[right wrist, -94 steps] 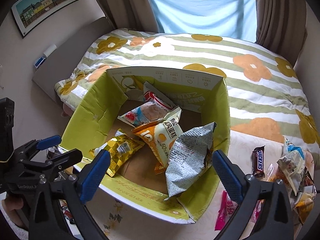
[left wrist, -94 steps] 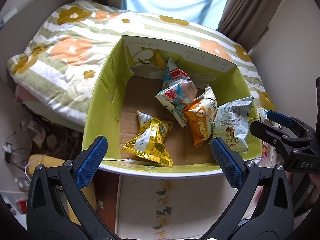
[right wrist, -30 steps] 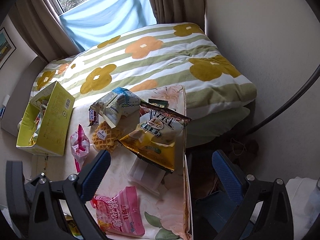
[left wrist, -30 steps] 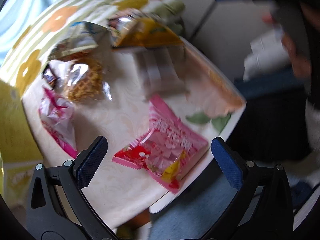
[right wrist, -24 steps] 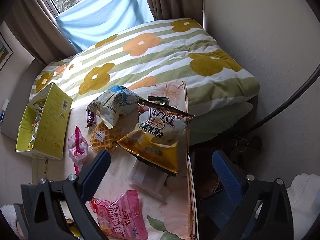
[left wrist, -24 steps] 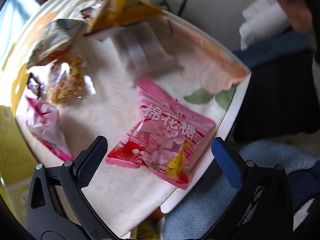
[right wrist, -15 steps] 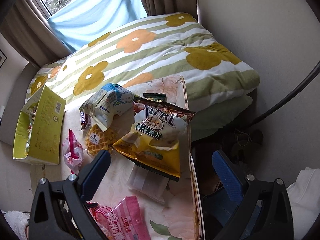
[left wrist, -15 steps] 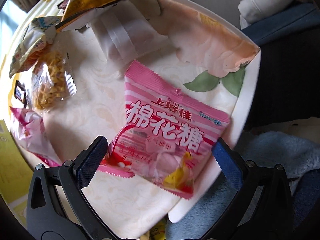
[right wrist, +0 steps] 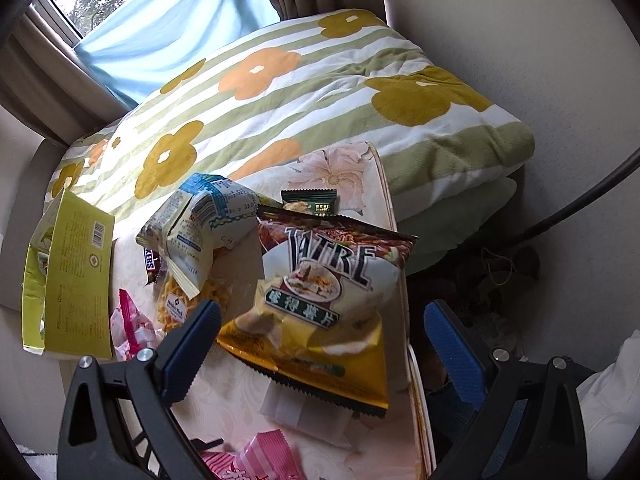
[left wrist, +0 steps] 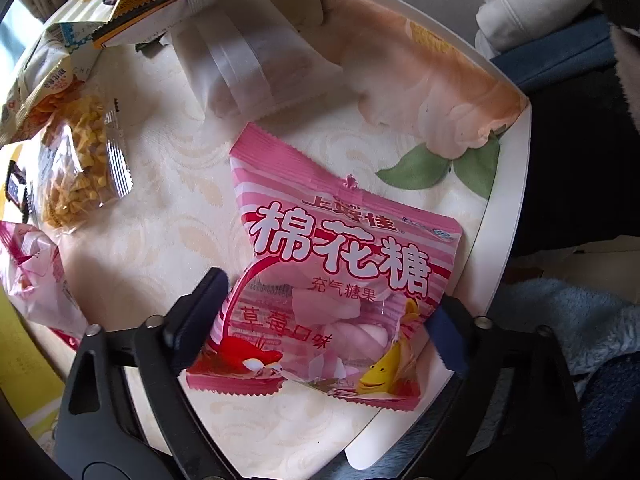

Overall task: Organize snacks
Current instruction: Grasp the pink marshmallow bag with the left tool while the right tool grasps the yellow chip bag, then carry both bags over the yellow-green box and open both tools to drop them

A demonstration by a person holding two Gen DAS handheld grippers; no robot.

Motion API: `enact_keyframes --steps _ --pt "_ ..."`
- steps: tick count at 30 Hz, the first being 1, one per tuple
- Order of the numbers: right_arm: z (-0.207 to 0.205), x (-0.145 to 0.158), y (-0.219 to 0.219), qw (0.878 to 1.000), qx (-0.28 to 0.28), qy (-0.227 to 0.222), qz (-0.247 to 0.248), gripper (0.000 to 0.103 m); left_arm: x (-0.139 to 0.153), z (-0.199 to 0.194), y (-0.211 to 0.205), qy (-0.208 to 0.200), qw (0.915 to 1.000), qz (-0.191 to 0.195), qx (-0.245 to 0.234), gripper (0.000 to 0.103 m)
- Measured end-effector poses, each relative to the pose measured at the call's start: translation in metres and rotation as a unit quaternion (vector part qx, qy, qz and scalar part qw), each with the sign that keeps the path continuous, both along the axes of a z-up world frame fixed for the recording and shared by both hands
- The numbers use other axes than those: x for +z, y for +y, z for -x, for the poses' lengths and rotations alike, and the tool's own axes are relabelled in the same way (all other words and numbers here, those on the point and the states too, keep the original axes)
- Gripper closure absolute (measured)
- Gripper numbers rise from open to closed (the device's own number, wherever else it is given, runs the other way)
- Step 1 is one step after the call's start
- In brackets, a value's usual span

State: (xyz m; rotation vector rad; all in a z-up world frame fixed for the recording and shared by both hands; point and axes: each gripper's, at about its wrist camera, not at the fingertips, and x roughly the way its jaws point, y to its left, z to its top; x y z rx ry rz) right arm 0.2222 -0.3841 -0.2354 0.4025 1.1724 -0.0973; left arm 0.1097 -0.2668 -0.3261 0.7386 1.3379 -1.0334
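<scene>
Glossy pink marshmallow bag [left wrist: 336, 280], crinkled film with serrated end seams, lies flat on the cream floral tablecloth [left wrist: 168, 216] near the table's rounded edge. Left gripper [left wrist: 328, 320] points steeply down; jaws closing, the bag's lower half between the ribbed pads, pads at its side edges, no squeeze visible. Right gripper [right wrist: 320, 344] tilts down, jaws spread wide, above a puffy gold chip bag [right wrist: 324, 312]. Green cardboard box [right wrist: 72, 276] far left.

1. The translucent white plastic packet [right wrist: 304, 408] lies partly under the gold-and-brown crisp bag [right wrist: 320, 304], its contents unreadable.
2. The pink striped marshmallow bag [right wrist: 256, 460] is cut off by the right wrist view's bottom edge.
3. The dark chocolate bar [left wrist: 14, 188] is cropped at the left edge.
</scene>
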Motion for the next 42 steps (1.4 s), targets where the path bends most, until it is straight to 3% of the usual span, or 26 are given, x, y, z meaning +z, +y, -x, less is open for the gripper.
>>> enact_keyframes --steps 7,16,21,24,31,35,38,42 --pt "-0.013 -0.014 0.005 1.000 -0.002 0.009 -0.010 0.003 0.009 -0.017 0.017 0.007 0.9999 0.006 0.008 0.022" --pt "-0.018 -0.042 0.008 0.998 -0.014 0.029 -0.051 0.026 0.019 -0.050 0.049 0.012 0.9983 0.009 0.056 0.027" --pt "-0.013 -0.038 0.008 0.998 -0.019 0.013 -0.060 0.039 0.028 -0.065 0.068 0.011 0.9961 0.013 0.087 0.027" --pt "-0.010 -0.032 0.008 0.998 -0.019 0.003 -0.058 0.041 0.035 -0.070 0.077 0.010 0.9947 0.015 0.101 0.027" --pt "0.006 -0.004 0.009 0.998 -0.008 -0.025 -0.061 0.041 0.065 -0.076 0.087 -0.013 0.9914 0.030 0.127 0.027" --pt "0.017 0.026 0.012 0.997 0.013 -0.047 -0.054 0.041 0.102 -0.084 0.100 -0.032 0.9867 0.052 0.151 0.027" --pt "0.028 0.054 0.015 0.996 0.032 -0.072 -0.046 0.041 0.133 -0.086 0.109 -0.051 0.9785 0.076 0.185 0.027" --pt "0.040 0.094 0.020 0.991 0.067 -0.108 -0.030 0.041 0.174 -0.091 0.127 -0.068 0.9610 0.111 0.244 0.027"
